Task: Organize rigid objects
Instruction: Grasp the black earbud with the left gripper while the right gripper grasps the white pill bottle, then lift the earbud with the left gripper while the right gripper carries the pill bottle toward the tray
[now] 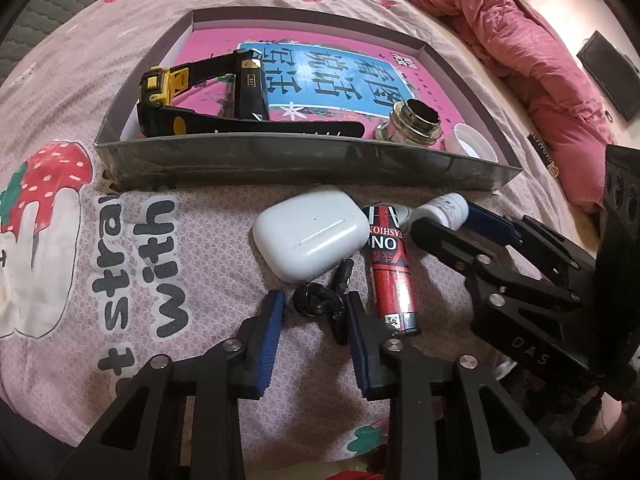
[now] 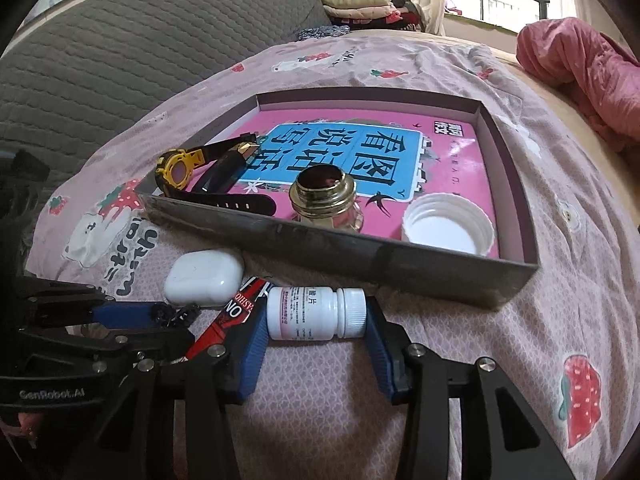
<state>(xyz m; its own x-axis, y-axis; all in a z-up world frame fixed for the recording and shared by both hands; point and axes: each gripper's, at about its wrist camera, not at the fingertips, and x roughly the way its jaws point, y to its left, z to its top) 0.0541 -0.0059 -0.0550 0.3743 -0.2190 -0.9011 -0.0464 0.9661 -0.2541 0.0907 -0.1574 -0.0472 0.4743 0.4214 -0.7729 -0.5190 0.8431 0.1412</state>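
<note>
On the bedspread, my left gripper (image 1: 314,308) is shut on a small black clip (image 1: 316,300), its blue pads against the clip's sides. Beside it lie a white earbud case (image 1: 312,232) and a red lighter (image 1: 390,268). My right gripper (image 2: 316,320) is shut on a white pill bottle (image 2: 316,312) that lies on its side, one pad on the base and one on the cap. Behind them stands a shallow grey box (image 2: 400,260). It holds a yellow-black watch (image 2: 180,168), a brass-necked jar (image 2: 326,200) and a white cap (image 2: 448,228) on a pink book.
A pink quilt (image 2: 580,60) is bunched at the right of the bed. A grey quilted pad (image 2: 120,60) lies to the left, with folded clothes (image 2: 360,4) near the window behind. The two grippers stand close together in front of the box.
</note>
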